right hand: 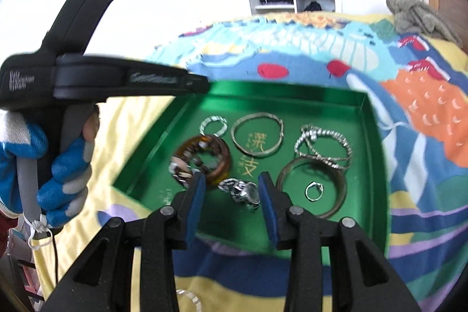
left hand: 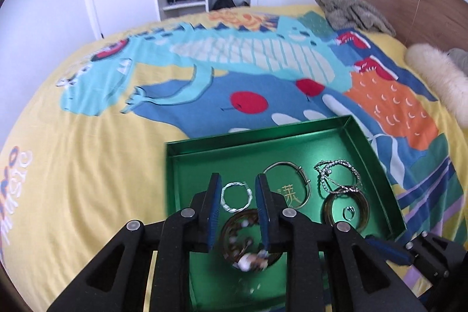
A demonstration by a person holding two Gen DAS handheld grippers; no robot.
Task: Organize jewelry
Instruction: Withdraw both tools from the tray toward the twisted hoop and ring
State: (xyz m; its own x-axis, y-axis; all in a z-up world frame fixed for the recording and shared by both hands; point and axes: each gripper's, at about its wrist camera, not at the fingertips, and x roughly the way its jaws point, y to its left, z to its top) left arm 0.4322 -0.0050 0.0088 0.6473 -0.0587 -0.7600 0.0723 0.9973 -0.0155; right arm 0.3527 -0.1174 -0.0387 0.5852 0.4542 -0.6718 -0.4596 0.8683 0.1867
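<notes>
Jewelry lies in green tray [right hand: 292, 95] on bed [left hand: 87, 165]. Amber bangle [right hand: 218, 165] with bead bracelet [right hand: 180, 173] inside sits at tray's left; small silver ring-shaped bracelet [right hand: 213, 125] behind it. Thin gold bangle [right hand: 257, 133] in middle. Chain bracelets [right hand: 324, 145] at right, bronze bangle [right hand: 316, 186] in front, small ring [right hand: 314, 190] inside bangle. Watch [right hand: 241, 190] lies between open fingers of right hand-held gripper [right hand: 231, 189], not gripped. Left hand-held gripper [left hand: 237, 189] open above silver bracelet [left hand: 236, 196], holding nothing. Gloved hand [right hand: 61, 180] holds its handle.
</notes>
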